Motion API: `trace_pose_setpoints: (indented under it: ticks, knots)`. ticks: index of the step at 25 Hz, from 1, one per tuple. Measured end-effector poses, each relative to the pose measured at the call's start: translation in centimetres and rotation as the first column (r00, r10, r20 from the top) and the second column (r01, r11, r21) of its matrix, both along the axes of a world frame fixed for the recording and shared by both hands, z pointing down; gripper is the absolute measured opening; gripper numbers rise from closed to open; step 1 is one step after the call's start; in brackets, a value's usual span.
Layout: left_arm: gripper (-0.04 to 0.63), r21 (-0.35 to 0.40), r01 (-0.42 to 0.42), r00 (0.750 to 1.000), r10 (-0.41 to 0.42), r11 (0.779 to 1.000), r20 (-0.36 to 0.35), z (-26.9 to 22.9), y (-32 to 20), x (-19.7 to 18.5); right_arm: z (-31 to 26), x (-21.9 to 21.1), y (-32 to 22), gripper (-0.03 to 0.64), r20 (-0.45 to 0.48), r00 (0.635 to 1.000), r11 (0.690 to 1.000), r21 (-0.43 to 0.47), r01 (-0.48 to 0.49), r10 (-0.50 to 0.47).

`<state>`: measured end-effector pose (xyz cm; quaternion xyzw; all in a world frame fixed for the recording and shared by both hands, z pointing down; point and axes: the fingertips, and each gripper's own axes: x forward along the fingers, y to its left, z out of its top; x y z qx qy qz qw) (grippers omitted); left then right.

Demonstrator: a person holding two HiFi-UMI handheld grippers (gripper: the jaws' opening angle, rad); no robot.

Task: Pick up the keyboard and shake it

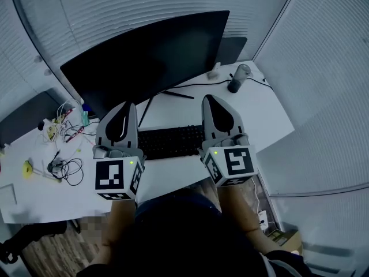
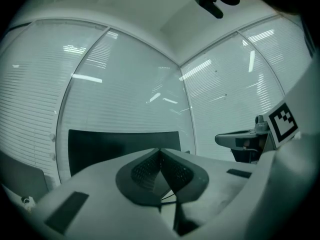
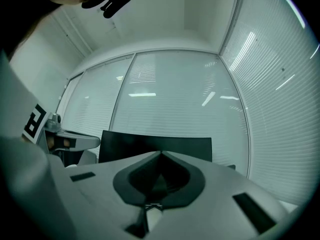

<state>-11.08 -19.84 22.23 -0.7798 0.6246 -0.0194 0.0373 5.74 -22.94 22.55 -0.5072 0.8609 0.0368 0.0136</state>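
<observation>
One keyboard [image 1: 172,142] lies on the table [image 1: 271,115] before the monitor [image 1: 150,56], its long axis running left to right. The left claw [image 1: 130,105] hangs over its left end and the right claw [image 1: 206,98] over its right. Both are pressed together and empty, and they look equally near. The keyboard sits below them, so the reach looks to be downward.

Both ends of the keyboard [image 1: 171,141] lie hidden beneath the left hand-held gripper [image 1: 125,106] and the right hand-held gripper [image 1: 209,99]. The monitor [image 1: 150,59] covers the back of the desk [image 1: 259,114], whose left end the picture's edge cuts off. The things among the cables [image 1: 69,169] there are too small to name.
</observation>
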Motion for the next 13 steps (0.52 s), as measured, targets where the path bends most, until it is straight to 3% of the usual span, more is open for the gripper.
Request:
trace_pose_setpoints:
  ticks: [13]
  knots:
    - [0.025, -0.006, -0.046, 0.999, 0.046, 0.999, -0.014, 2.0, -0.7, -1.4, 2.6, -1.2, -0.2, 0.026, -0.011, 0.999, 0.999, -0.024, -0.044, 0.043]
